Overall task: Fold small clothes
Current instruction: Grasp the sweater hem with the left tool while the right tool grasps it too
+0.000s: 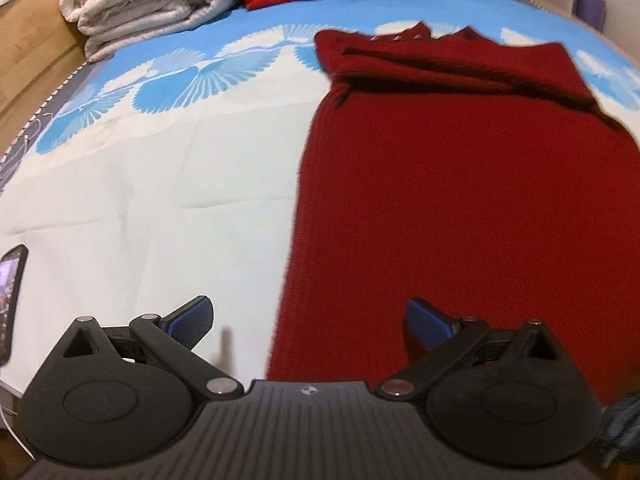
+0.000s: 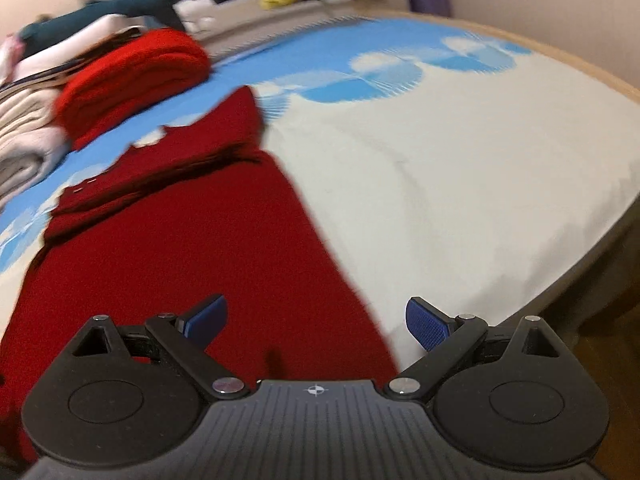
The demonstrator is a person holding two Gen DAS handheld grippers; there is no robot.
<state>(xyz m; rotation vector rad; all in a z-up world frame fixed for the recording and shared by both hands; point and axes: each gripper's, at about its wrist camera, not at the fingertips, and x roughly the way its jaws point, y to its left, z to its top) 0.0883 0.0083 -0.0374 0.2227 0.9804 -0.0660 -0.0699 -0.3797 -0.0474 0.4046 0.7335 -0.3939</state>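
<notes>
Dark red knit top (image 1: 460, 208) laid lengthwise on bed sheet (image 1: 160, 200), sleeves already folded in. Left gripper (image 1: 308, 320) and right gripper (image 2: 316, 320) held wide open, nothing gripped, at hem end (near corners). Next judged: hem corners pinched, carried toward collar.

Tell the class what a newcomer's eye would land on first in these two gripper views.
First, the dark red knitted garment spread lengthwise on the white and blue bedspread, sleeves folded across its far end. Next, the open left gripper and right gripper, each over one near edge of it. Behind lie a brighter red folded knit and cream bedding.
</notes>
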